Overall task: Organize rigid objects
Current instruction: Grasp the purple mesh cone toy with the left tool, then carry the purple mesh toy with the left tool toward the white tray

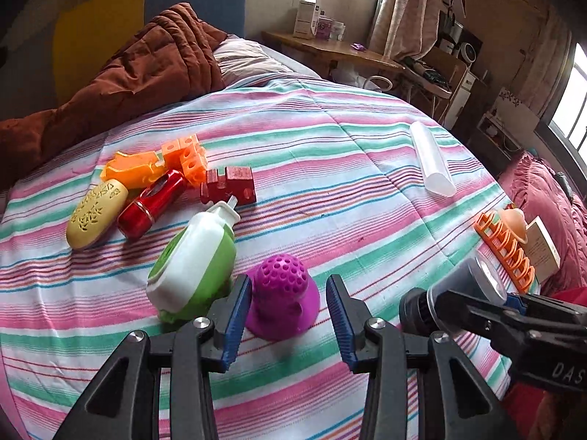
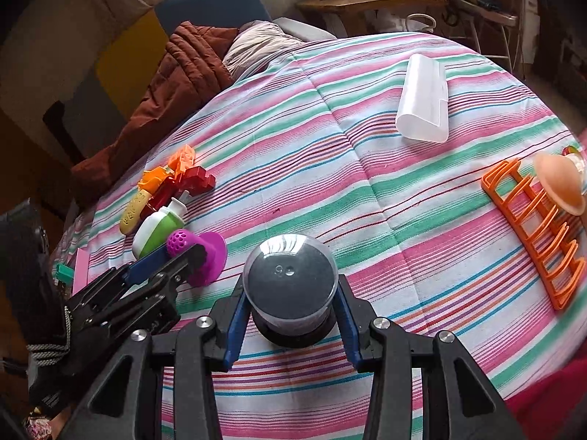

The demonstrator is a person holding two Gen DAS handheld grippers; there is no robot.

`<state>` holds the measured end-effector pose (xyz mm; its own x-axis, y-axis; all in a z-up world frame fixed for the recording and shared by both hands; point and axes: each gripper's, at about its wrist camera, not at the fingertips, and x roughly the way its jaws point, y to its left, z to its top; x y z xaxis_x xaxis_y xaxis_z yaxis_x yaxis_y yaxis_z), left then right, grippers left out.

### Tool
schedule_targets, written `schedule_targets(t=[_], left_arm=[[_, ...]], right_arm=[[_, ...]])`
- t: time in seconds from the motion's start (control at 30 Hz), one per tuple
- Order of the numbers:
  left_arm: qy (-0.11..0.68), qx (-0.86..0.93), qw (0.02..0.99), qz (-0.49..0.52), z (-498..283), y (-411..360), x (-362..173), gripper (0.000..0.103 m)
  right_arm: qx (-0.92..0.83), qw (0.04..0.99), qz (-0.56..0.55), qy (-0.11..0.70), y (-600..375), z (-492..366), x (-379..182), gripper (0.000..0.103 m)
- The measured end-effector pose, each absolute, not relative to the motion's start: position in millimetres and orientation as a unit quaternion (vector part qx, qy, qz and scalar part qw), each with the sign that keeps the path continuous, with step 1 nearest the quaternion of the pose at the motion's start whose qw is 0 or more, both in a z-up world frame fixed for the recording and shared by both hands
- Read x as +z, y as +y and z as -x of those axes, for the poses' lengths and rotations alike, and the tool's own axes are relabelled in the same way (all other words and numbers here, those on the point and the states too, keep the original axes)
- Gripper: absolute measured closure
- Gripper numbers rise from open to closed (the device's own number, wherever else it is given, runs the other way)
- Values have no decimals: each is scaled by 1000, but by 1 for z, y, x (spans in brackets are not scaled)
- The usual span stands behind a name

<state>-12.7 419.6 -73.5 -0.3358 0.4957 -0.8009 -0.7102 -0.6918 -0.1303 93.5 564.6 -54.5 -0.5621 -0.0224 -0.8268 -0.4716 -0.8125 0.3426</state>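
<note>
Left wrist view
Left gripper (image 1: 290, 315): jaws stood partly open, nothing clamped.
Purple perforated toy (image 1: 281, 295): sat on the striped bedspread (image 1: 330, 168) between the two blue pads; the left pad lay close against its side, the right pad stood clear of it.
Green-and-white bottle (image 1: 192, 267): lay just left of the purple toy, touching or nearly touching it.
Pile beyond: yellow case (image 1: 96, 212), red cylinder (image 1: 152, 203), orange blocks (image 1: 187, 159), red block (image 1: 228, 185), all bunched together.
Right gripper (image 1: 473, 293): entered from the right, closed on a dark capped jar (image 1: 464, 280).

Right wrist view
Right gripper (image 2: 290, 304): both pads pressed the sides of the dark capped jar (image 2: 290, 278), its clear domed end facing outward.
Left gripper (image 2: 183, 256): at the left, its fingers flanked the purple perforated toy (image 2: 205, 255).
Orange rack (image 2: 535, 231): far right, well apart from the jar.
White tube (image 2: 422, 101): farther up the bedspread (image 2: 367, 201).
</note>
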Motion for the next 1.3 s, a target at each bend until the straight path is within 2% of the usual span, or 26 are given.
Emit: schedule_targets(t=[0.13,0.2,0.83,1.3], left_arm=[[131,809,367,440,17,426,-79,61],[133,807,364,445,18,425,-83,70],[91,792,409,444,-14,352,-66,70],[32,804,392,446,-8,274,-44,70]], right_arm=[[839,133,448,279,566,-93,-55,59],[839,133,448,279,566,-92,-55,59],[850,121,443,259,555,-89,-55,59],[873,74,437,201,519,-81,-55,59]])
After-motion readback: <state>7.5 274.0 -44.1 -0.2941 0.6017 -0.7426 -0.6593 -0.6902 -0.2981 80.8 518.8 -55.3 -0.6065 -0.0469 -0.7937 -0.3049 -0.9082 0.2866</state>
